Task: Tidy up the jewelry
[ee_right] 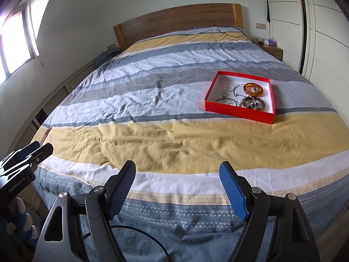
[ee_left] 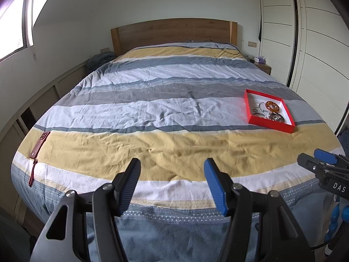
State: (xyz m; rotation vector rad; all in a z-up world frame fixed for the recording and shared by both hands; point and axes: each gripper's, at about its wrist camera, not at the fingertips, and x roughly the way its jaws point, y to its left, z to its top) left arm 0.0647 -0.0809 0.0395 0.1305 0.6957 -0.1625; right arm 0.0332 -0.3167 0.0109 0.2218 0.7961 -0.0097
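Observation:
A shallow red box with a white inside lies on the right half of the bed; it also shows in the left wrist view. Inside it lie an orange bangle, a dark bangle, thin silver bangles and a silver chain. My left gripper is open and empty over the foot of the bed. My right gripper is open and empty, also at the foot, well short of the box. Each gripper shows at the edge of the other's view.
The striped bedcover is rumpled. A red phone case with a strap lies at the bed's left edge. A wooden headboard stands at the far end, a nightstand and white wardrobe doors to the right.

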